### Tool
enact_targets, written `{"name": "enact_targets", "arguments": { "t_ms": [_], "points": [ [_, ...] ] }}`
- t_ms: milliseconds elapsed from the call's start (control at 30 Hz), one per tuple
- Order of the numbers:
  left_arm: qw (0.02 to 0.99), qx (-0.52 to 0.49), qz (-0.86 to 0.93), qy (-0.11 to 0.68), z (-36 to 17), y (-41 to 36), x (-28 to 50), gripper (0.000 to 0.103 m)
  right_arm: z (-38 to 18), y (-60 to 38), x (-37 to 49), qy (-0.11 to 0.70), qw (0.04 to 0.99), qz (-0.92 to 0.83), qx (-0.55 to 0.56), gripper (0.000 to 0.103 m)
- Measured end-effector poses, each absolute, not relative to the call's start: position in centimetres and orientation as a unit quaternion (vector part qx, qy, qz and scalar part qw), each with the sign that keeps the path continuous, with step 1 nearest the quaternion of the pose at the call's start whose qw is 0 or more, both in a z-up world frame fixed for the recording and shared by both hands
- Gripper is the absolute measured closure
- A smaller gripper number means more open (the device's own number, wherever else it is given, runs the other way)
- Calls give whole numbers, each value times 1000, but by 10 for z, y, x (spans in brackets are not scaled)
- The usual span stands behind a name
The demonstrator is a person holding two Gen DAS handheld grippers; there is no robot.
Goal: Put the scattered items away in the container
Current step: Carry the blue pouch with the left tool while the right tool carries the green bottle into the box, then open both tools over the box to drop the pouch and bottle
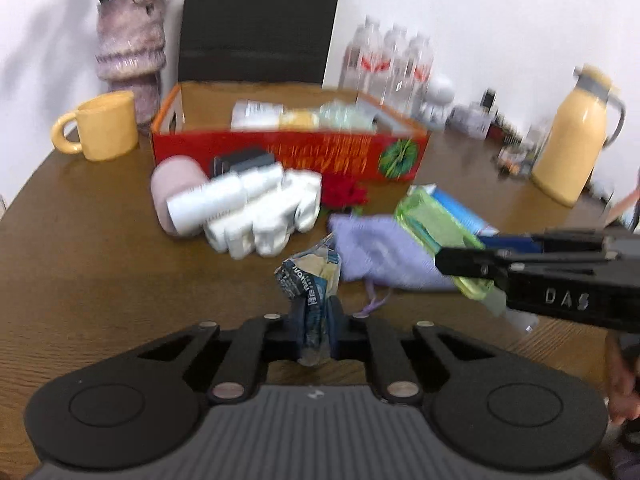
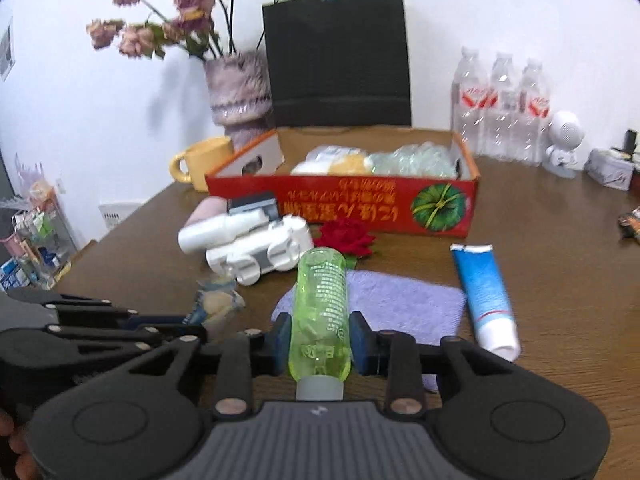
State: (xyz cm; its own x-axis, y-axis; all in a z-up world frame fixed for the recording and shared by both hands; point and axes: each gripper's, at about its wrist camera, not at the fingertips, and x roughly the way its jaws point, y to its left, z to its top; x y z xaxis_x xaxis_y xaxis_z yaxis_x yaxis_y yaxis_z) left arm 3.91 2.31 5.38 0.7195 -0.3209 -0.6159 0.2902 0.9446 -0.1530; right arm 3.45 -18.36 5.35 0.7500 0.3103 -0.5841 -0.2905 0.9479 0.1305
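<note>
My left gripper (image 1: 314, 332) is shut on a crumpled blue-and-white snack packet (image 1: 308, 276), held just above the brown table (image 1: 100, 260). My right gripper (image 2: 320, 336) is shut on a clear green bottle (image 2: 322, 292), its grey cap toward the camera, over a purple cloth (image 2: 400, 300). The open red cardboard box (image 2: 360, 200) stands behind, with several wrapped items inside. In front of it lie white bottles (image 2: 256, 248), a pink roll (image 1: 176, 184), a red fabric rose (image 2: 346, 236) and a blue tube (image 2: 484, 296). The left gripper (image 2: 192, 324) and its packet (image 2: 218, 302) also show in the right wrist view.
A yellow mug (image 1: 100, 126) and a vase of dried flowers (image 1: 132, 52) stand left of the box, a black paper bag (image 2: 336, 60) behind it. Water bottles (image 2: 500, 104), a white figurine (image 2: 564, 144) and a yellow thermos (image 1: 576, 136) are at the right.
</note>
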Motion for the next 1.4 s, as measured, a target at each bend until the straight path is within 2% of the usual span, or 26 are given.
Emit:
{"name": "enact_targets", "arguments": {
  "t_ms": [233,433,600,933,967,1000,1033,1067,1133,1200,1400],
  "points": [
    [951,17,-166,260,135,22,52,92,114,-190,28,249,953,170,27,73],
    [956,19,-135,258,192,34,139,92,179,-180,93,212,959,179,57,73],
    [935,30,-106,336,169,32,239,92,197,-166,185,259,948,170,70,73],
    [895,-24,-76,438,101,47,361,91,150,-154,319,369,915,132,98,73],
    [894,-32,-71,441,96,48,371,89,143,-150,329,377,910,138,105,73],
    [893,-39,-64,443,90,49,381,77,135,-143,338,383,906,142,108,73],
    [894,-49,-57,442,85,50,389,65,128,-136,347,390,902,146,113,73],
    [894,-57,-49,441,82,54,395,42,120,-130,355,398,897,150,120,73],
    [891,-74,-39,446,77,63,404,43,106,-120,367,404,891,153,137,73],
    [883,-91,-42,459,77,74,409,49,95,-112,377,407,886,158,157,73],
    [872,-133,-75,465,88,99,408,47,91,-104,391,407,874,191,187,73]
  ]
}}
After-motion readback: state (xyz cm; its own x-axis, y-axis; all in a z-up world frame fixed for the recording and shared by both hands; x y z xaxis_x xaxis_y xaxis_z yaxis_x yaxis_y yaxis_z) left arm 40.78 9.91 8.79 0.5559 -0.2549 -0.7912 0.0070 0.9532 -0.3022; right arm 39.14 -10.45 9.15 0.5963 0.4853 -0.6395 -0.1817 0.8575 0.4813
